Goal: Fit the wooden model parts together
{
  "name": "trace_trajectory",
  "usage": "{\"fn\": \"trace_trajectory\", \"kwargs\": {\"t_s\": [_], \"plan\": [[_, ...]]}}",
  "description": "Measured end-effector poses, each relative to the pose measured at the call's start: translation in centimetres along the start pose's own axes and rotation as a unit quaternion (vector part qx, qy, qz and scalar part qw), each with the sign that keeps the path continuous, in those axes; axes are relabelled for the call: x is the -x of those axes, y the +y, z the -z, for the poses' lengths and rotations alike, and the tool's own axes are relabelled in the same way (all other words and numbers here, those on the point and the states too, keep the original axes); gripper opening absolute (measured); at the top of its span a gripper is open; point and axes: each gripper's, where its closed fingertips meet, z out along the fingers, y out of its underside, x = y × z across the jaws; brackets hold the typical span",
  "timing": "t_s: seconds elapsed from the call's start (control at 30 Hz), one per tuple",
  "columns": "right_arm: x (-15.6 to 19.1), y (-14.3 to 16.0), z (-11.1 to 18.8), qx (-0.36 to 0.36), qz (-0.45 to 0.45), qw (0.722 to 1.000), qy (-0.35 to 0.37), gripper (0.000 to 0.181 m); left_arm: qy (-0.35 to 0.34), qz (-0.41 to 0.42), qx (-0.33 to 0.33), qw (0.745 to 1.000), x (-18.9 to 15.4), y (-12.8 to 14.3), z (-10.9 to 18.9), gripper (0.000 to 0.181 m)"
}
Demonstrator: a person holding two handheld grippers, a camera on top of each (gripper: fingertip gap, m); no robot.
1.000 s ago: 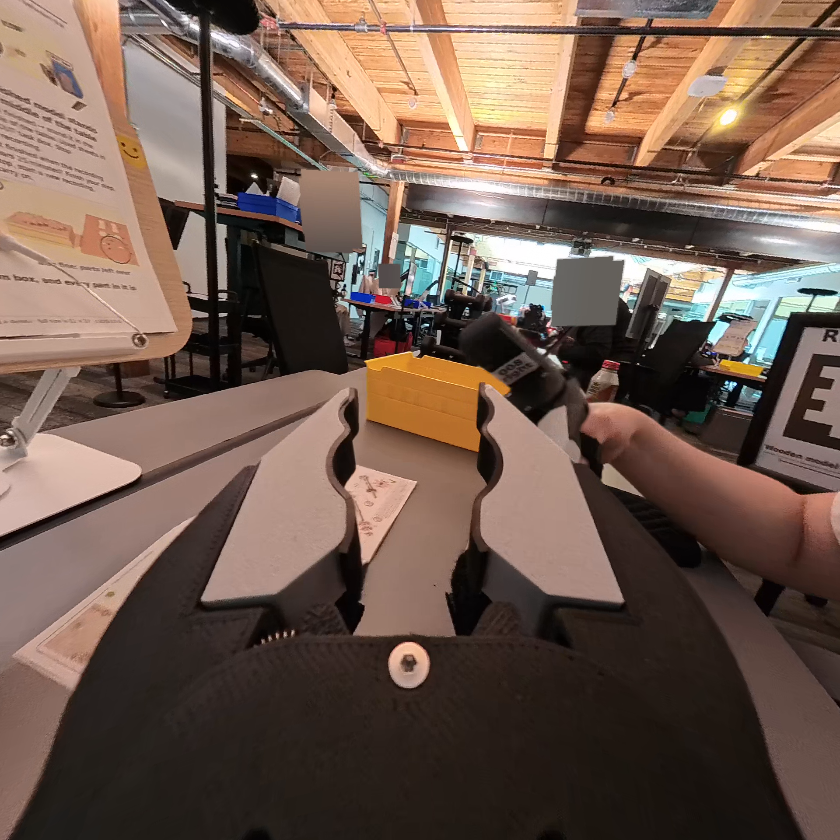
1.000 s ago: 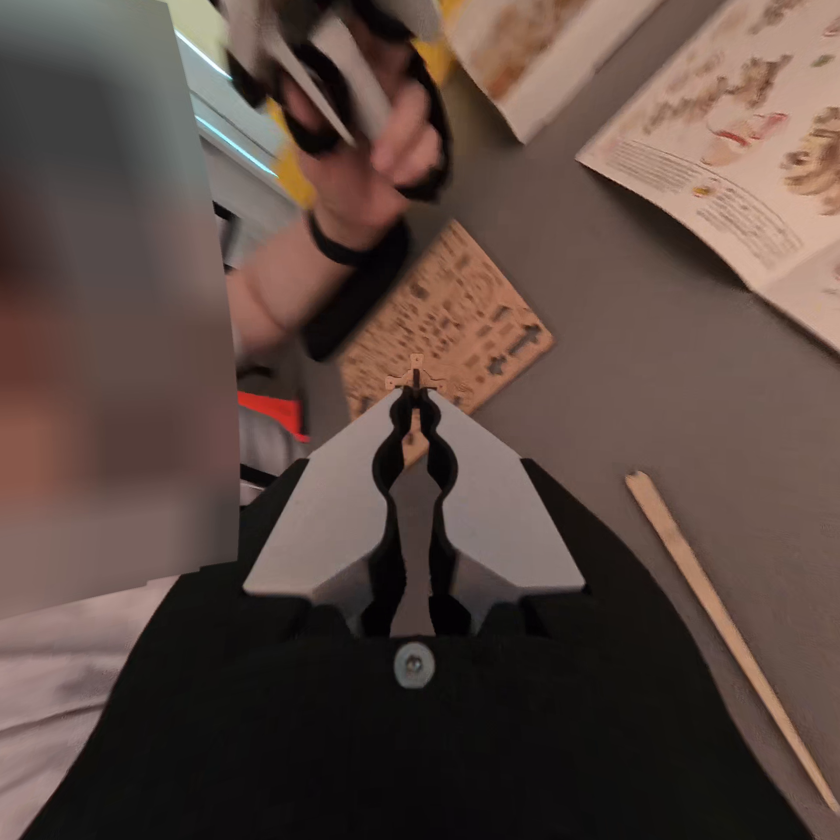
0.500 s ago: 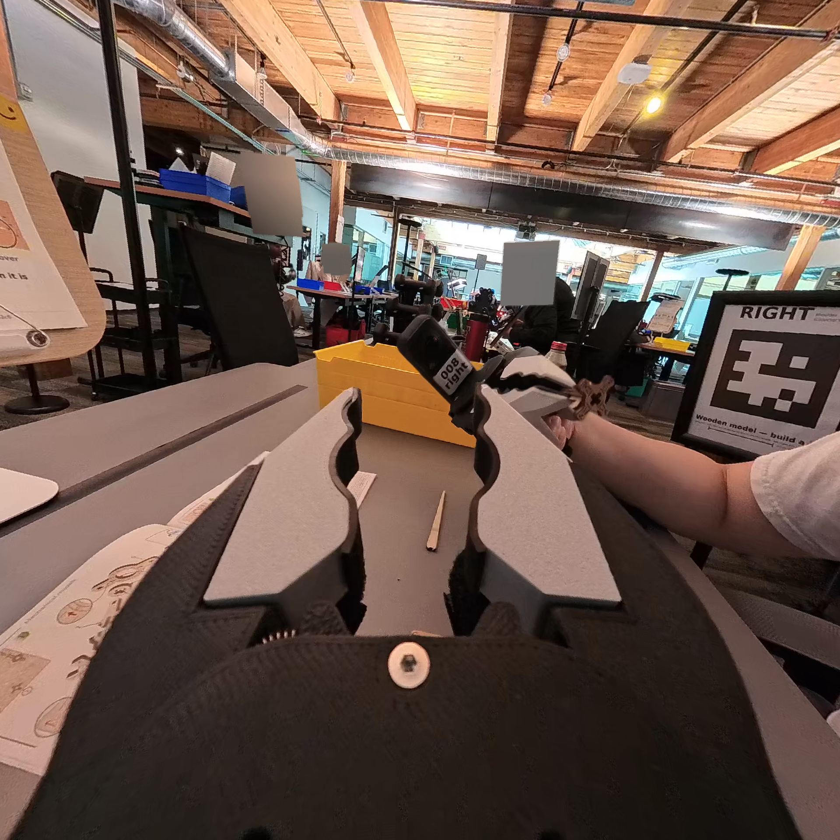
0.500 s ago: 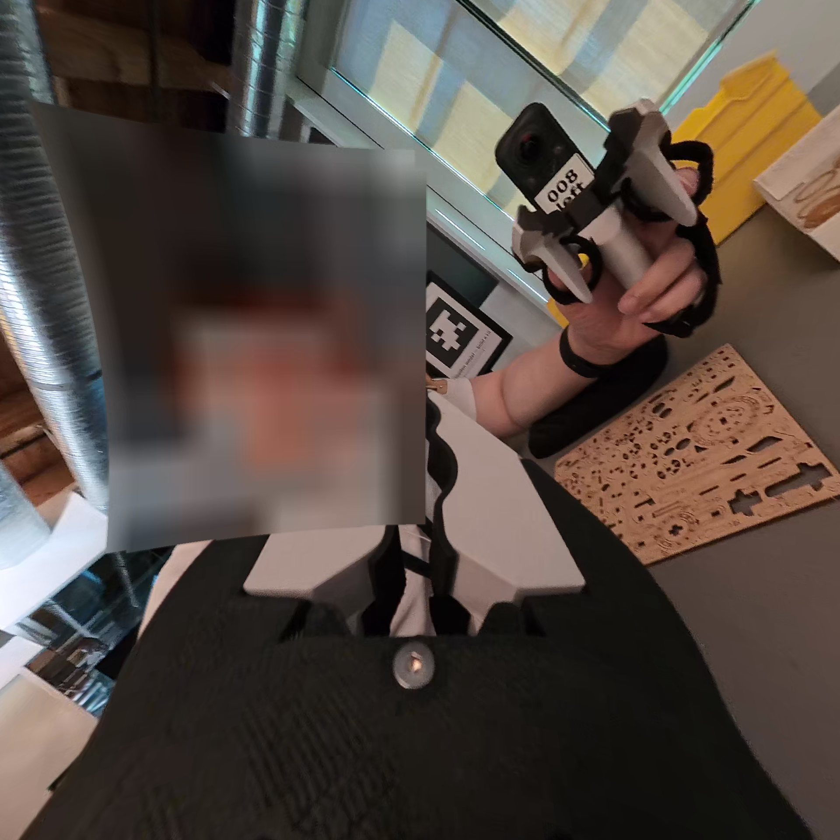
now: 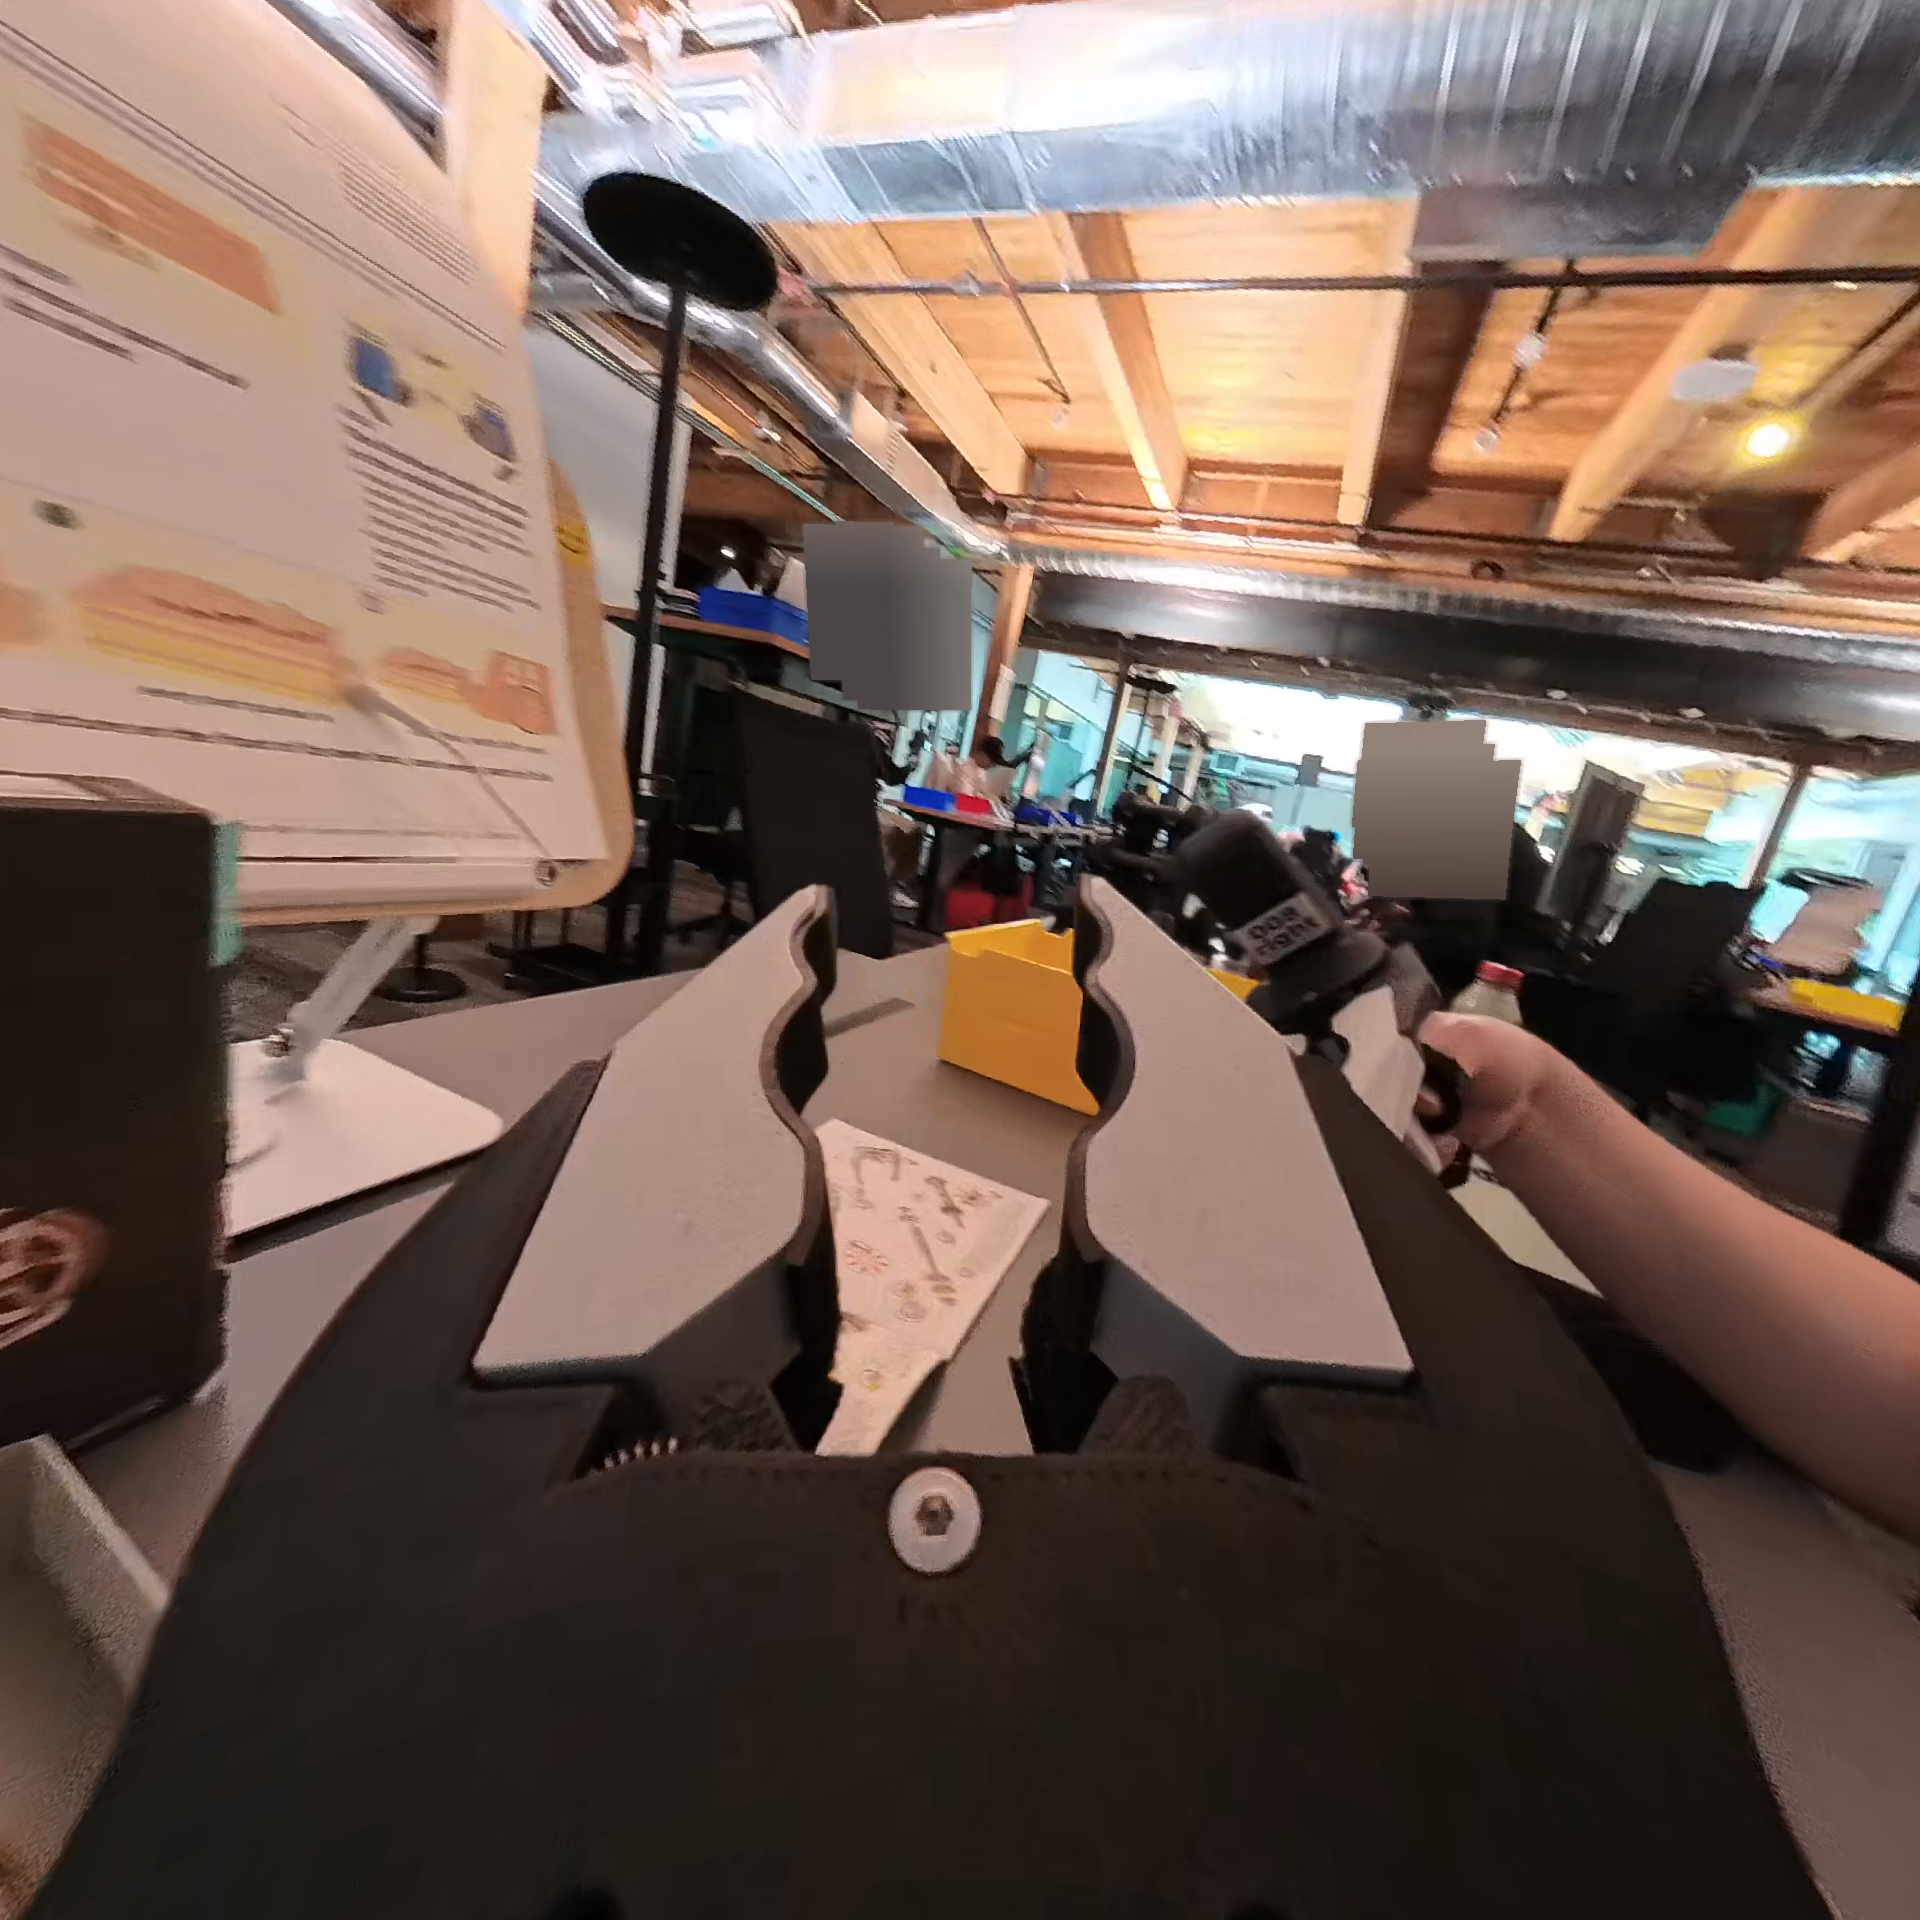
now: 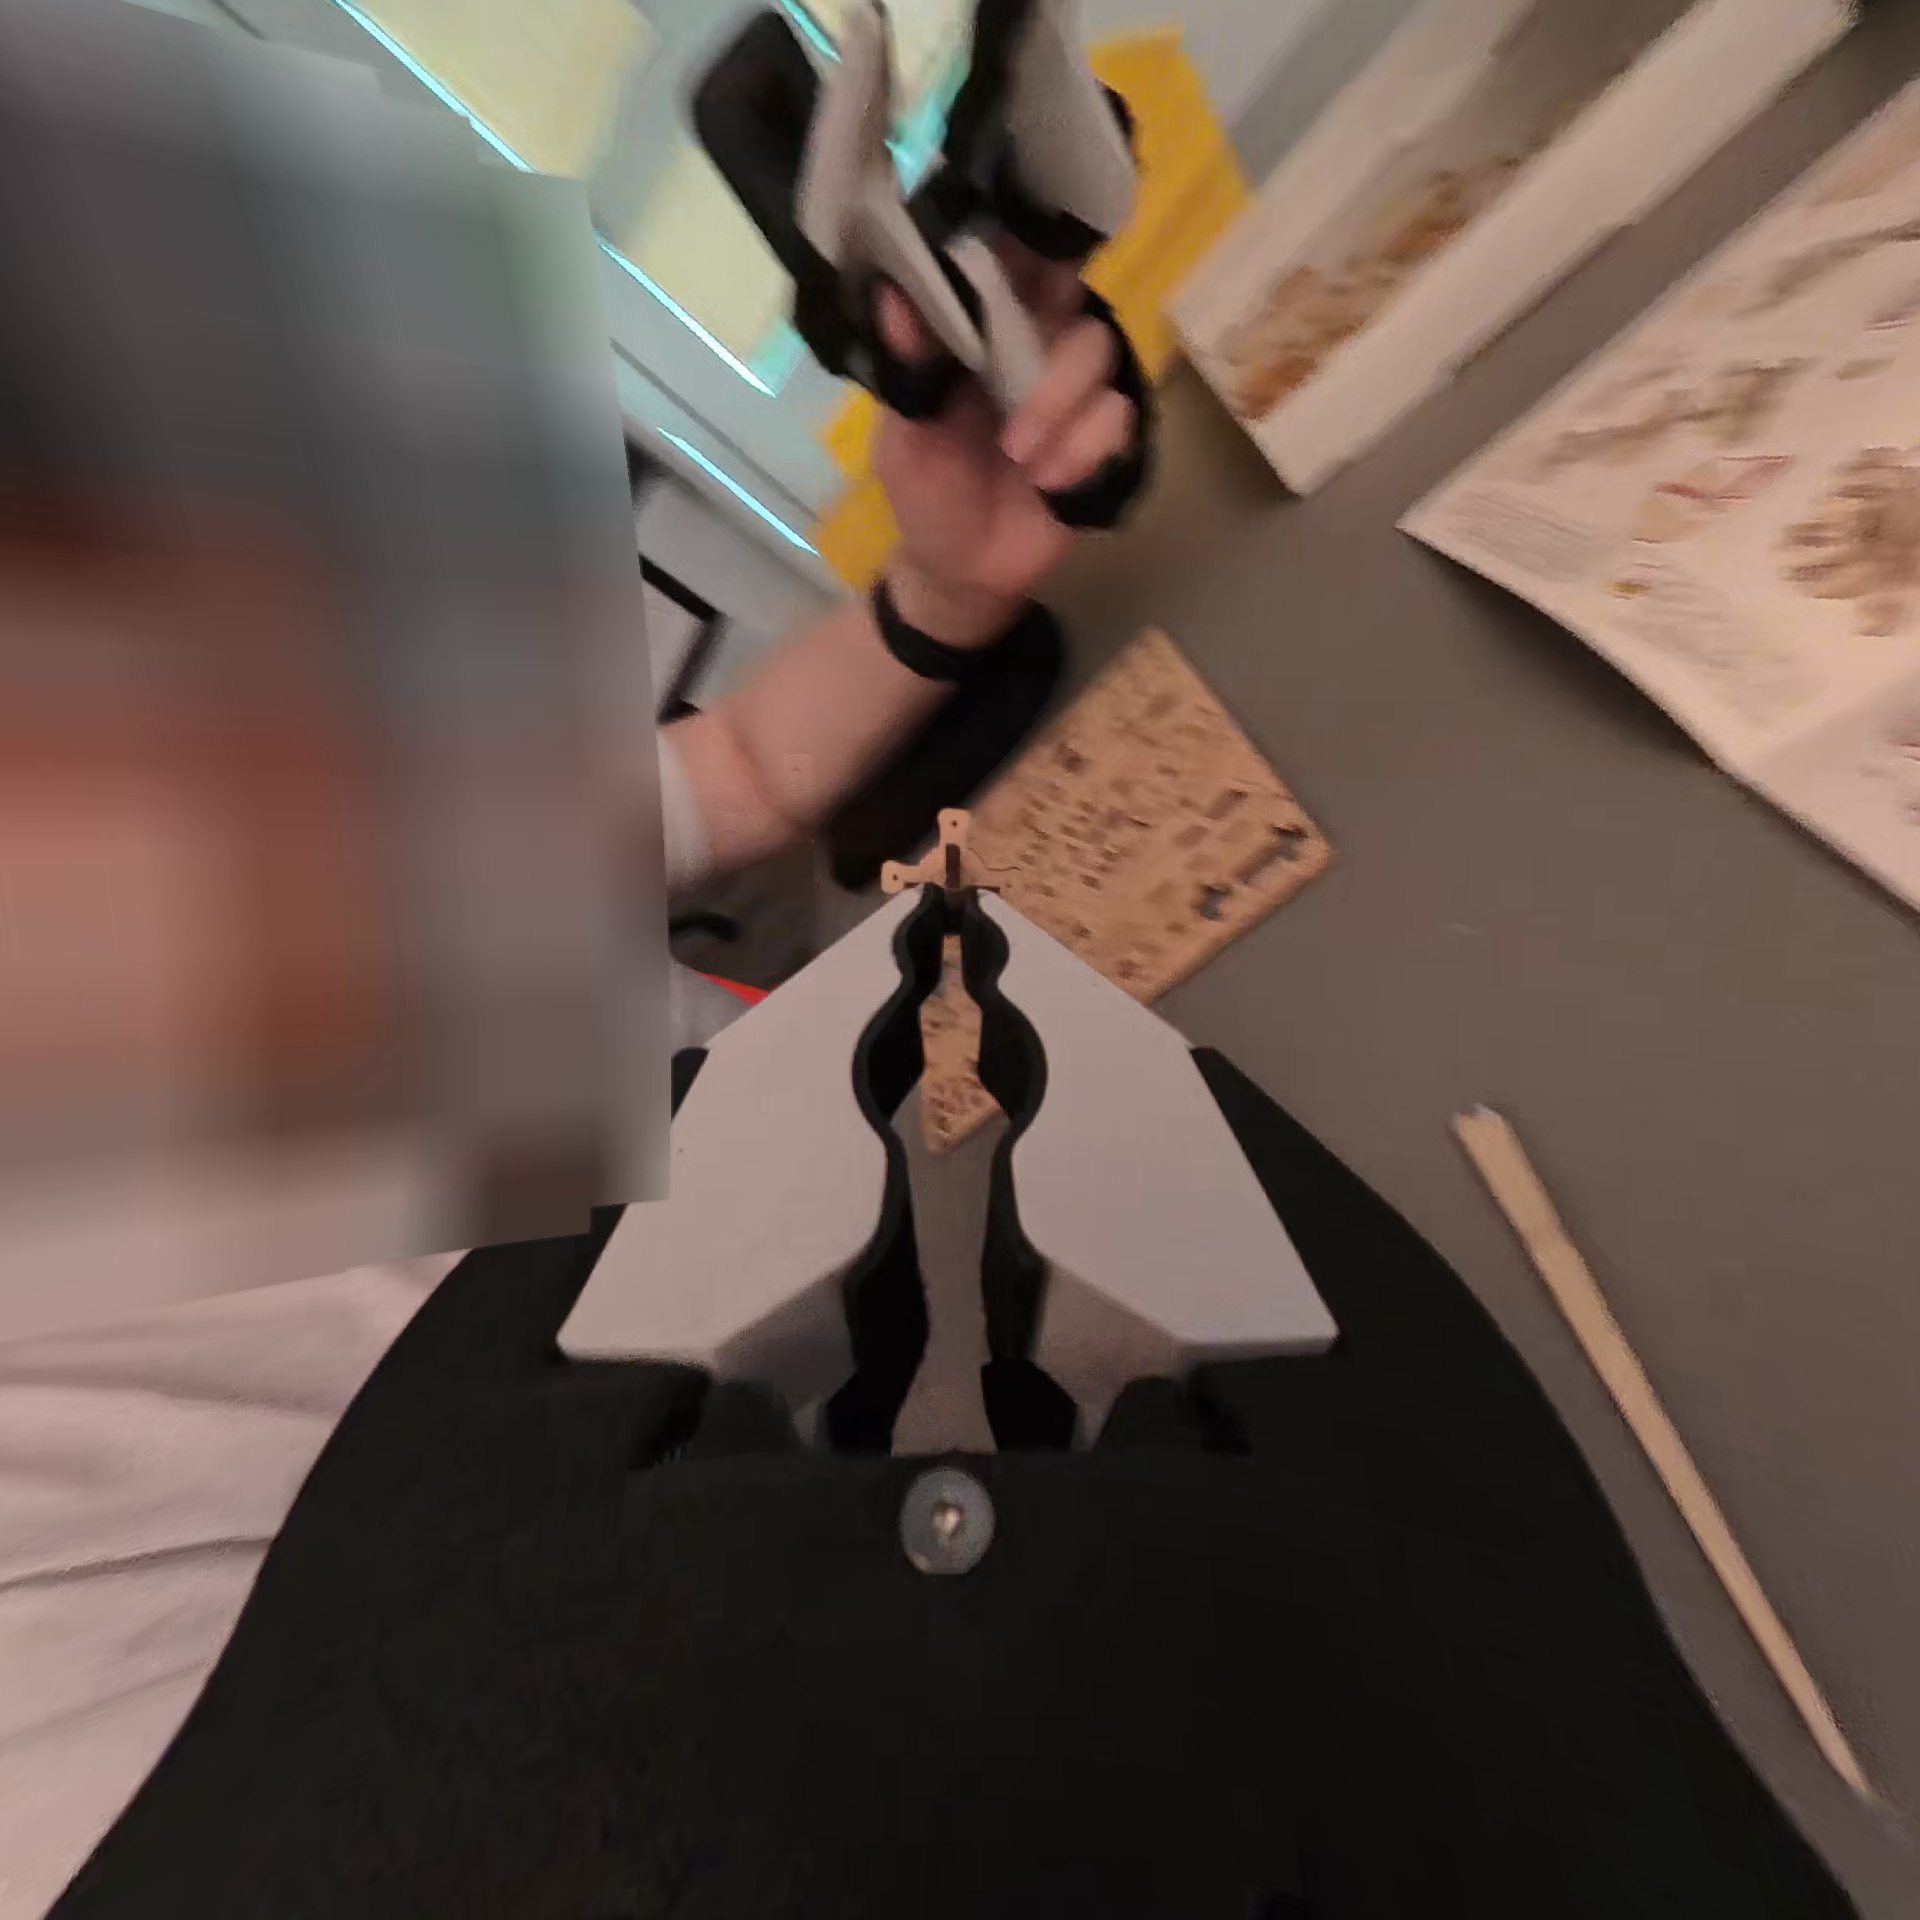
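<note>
My right gripper (image 6: 948,902) is shut on a small cross-shaped wooden part (image 6: 933,864), held above the grey table. Below and beyond it lies a laser-cut wooden sheet (image 6: 1132,842) with many cut-outs. A thin wooden stick (image 6: 1631,1413) lies on the table to the right. My left gripper (image 5: 951,914) is open and empty, raised over the table and pointing across the room. It also shows blurred in the right wrist view (image 6: 935,208), held in a hand. The right gripper shows in the left wrist view (image 5: 1309,956) at right, with a bare forearm.
A yellow bin (image 5: 1013,1013) stands on the table ahead. An instruction sheet (image 5: 925,1236) lies under the left gripper; more sheets (image 6: 1704,540) lie right. A clipboard stand with a printed page (image 5: 281,499) rises at left, with a dark box (image 5: 104,1112) beside it.
Both grippers swung: the left view turned back left toward the clipboard stand, and the right view tipped back down to the table and wooden sheet. The right gripper still holds the cross part.
</note>
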Motion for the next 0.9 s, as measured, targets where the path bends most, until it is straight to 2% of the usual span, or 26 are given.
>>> {"fn": "trace_trajectory", "kwargs": {"t_s": [0.03,0.13,0.23,0.37,0.5,0.63,0.9], "plan": [[-0.8,0.2,0.2,0.022,0.008,0.999,0.042,0.001,-0.011,0.000,-0.006,1.000,0.6,-0.3,0.3,0.043],[-3.0,1.0,0.7,0.112,0.042,0.980,0.161,0.001,-0.029,-0.004,-0.012,1.000,1.5,-0.6,0.7,0.043],[-4.4,1.9,0.6,0.216,0.083,0.939,0.253,0.001,-0.044,-0.005,-0.012,0.999,2.0,-0.5,0.9,0.043],[-5.0,2.9,-1.0,0.327,0.129,0.889,0.293,0.002,-0.062,0.000,-0.021,0.998,2.8,-0.8,1.3,0.043],[-6.0,3.3,-2.1,0.389,0.151,0.856,0.303,0.002,-0.069,0.014,-0.021,0.997,3.3,-0.6,1.5,0.043],[-6.5,3.5,-2.7,0.388,0.157,0.861,0.289,0.001,-0.070,0.011,-0.009,0.997,3.2,-0.1,1.1,0.043],[-6.5,4.1,-1.4,0.349,0.154,0.885,0.268,0.002,-0.059,0.042,0.009,0.997,2.8,1.3,0.4,0.044]]}}
